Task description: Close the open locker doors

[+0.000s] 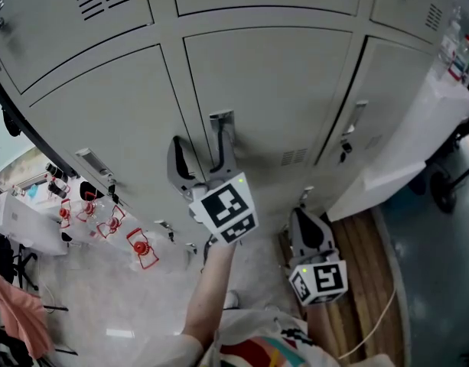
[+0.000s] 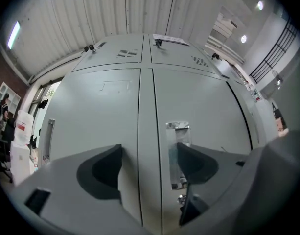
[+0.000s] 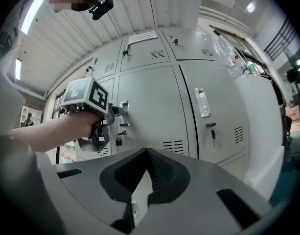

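Note:
Grey locker doors (image 1: 268,90) fill the head view, and all of them look flush with the frame. My left gripper (image 1: 200,140) is open and raised against the middle door. Its right finger (image 1: 226,155) lies at the metal handle (image 1: 221,119), while the left finger stands apart over the door seam. The left gripper view shows that handle (image 2: 178,153) just beside the right fingertip. My right gripper (image 1: 304,222) hangs lower and to the right, shut on nothing. The right gripper view shows the shut right gripper (image 3: 146,154), the left gripper (image 3: 102,126) at the handle (image 3: 124,112), and a neighbouring door (image 3: 216,111) with a key.
Red tags (image 1: 141,248) hang on lower lockers at the left. Wooden flooring (image 1: 372,258) with a thin cable (image 1: 381,312) lies at the right. A white side panel (image 1: 402,151) ends the locker row, with a chair wheel (image 1: 442,191) beyond it. Bottles (image 3: 233,65) stand on top.

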Available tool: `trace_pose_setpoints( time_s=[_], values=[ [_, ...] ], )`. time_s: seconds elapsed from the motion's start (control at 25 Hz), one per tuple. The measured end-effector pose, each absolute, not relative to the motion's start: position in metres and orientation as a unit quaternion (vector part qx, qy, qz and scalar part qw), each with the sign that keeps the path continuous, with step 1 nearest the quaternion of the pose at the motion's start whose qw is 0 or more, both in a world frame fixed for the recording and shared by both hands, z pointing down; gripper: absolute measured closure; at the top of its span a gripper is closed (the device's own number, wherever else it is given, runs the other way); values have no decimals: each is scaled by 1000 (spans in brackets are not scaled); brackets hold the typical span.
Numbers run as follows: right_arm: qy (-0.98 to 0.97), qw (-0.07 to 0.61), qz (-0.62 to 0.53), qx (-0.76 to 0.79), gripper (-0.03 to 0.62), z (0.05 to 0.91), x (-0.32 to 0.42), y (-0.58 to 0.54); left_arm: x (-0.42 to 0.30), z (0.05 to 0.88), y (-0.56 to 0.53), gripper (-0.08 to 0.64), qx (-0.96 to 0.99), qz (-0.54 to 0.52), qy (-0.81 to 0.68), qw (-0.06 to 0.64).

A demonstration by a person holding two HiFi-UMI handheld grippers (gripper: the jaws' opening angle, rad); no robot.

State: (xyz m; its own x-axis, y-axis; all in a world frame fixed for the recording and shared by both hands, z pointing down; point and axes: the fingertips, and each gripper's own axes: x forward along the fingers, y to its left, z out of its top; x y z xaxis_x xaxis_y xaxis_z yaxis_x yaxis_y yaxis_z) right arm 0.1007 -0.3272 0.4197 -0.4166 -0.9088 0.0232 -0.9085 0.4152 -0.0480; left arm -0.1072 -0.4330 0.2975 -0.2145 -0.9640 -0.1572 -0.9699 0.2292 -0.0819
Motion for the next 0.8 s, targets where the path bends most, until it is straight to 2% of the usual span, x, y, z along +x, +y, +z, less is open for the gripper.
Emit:
trace_pose_setpoints(
  time_s=[0.2, 0.8],
  values=[
    [837, 2, -35, -546, 588, 426, 103, -323, -106, 299, -435, 213, -605, 6, 788, 110],
    [835, 11, -37, -549, 588, 425, 109, -305, -104, 299, -431, 213, -638, 21, 768, 62]
  ],
)
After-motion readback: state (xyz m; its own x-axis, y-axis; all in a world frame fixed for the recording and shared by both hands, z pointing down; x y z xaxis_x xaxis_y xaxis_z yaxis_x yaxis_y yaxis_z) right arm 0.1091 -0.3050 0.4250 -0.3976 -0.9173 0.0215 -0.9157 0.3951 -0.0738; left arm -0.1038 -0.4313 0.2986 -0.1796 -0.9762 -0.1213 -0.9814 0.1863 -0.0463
